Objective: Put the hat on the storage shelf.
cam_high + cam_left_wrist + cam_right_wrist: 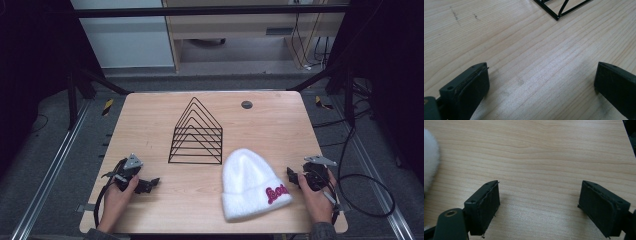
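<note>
One white knit hat (251, 183) is seen lying flat on the near right part of the wooden table (150, 115), its cuff with red lettering turned toward the near edge and its rounded crown pointing away toward the black wire rack (196, 133), which stands just beyond it. The long axis of the hat is thus laid roughly from near to far, slightly slanted. The right gripper (292, 175) is held just beside the cuff's right side, close but not touching; in the right gripper view a strip of white fuzz (429, 160) is found at the left edge, so the hat lies to the left of those jaws. They are spread wide, with nothing between them. The left gripper (150, 184) is rested well apart on the other side, equally wide and empty. The right hand is judged the nearer one for a grasp.
</note>
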`<state>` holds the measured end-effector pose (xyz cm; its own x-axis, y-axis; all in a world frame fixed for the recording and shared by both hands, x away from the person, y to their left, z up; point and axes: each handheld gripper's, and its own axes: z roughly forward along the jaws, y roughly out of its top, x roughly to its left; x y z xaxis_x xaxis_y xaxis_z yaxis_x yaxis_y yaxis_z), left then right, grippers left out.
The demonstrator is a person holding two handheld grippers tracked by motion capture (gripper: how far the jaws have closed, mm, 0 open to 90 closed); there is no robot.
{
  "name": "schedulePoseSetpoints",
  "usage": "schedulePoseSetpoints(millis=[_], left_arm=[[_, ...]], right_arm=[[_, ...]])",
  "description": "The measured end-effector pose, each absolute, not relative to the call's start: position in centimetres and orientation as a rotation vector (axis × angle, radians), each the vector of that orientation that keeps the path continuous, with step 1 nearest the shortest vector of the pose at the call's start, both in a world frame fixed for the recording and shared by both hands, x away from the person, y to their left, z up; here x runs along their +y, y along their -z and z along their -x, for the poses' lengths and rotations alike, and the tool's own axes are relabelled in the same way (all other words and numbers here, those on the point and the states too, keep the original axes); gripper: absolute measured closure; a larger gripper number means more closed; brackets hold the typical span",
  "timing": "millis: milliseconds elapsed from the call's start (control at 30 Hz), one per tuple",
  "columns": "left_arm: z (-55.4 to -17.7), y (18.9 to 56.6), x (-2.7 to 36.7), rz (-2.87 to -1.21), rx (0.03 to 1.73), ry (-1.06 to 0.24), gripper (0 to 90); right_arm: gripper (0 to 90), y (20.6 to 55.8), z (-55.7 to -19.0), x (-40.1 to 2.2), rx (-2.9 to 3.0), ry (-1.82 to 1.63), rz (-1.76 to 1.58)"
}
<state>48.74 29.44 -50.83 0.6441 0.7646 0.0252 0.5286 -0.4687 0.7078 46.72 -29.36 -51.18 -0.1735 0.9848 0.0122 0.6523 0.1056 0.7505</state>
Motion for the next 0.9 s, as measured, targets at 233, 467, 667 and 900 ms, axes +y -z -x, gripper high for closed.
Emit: schedulePoseSetpoints(millis=[233,467,667,900], left_arm=[[-48.7,50.8,29.4,-2.182,1.001,-0.448,0.0],[-48.7,50.8,29.4,-2.182,1.0,-0.448,0.0],[-48.7,50.8,29.4,-2.181,1.0,-0.445,0.0],[-48.7,50.8,29.4,-2.18,0.998,-0.45,0.0]], right_arm=[[16.9,51.2,-46.7,-29.4,1.886,-0.864,-1.591],[16.9,51.2,-46.7,-29.3,1.883,-0.863,-1.596],[17.9,50.4,-46.5,-29.4,1.929,-0.879,-1.583],[21.8,45.6,-46.2,-27.8,2.006,-0.896,-1.47]])
